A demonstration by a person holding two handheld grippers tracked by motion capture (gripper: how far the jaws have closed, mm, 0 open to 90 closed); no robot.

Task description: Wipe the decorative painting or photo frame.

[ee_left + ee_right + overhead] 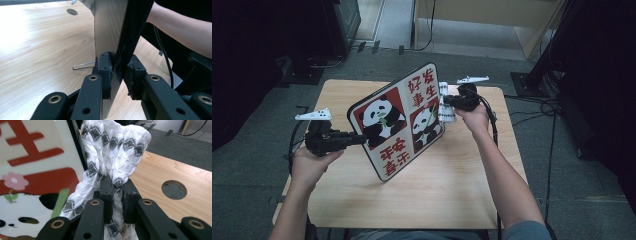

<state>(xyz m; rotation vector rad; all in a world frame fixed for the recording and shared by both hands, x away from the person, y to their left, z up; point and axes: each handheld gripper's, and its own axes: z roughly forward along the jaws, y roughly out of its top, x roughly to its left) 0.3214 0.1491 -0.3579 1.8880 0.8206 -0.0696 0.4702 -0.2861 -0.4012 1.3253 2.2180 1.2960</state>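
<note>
A square board [397,120] printed with pandas and red characters stands tilted on edge on the wooden table [452,175]. My left gripper [361,139] is shut on the board's left edge. In the left gripper view the pads [105,65] clamp the board [110,27], seen edge-on with its grey back. My right gripper [446,101] is shut on a white cloth [445,115] with a black diamond pattern, held against the board's right side. In the right gripper view the cloth [115,147] bunches up between the jaws, with the printed face [37,170] just to its left.
A thin wire loop [83,65] sticks out from the board's back near the tabletop. The table has a round hole [174,189] near its far edge. A cable [552,150] trails past the table's right side, and dark stands and furniture ring the table on the grey floor.
</note>
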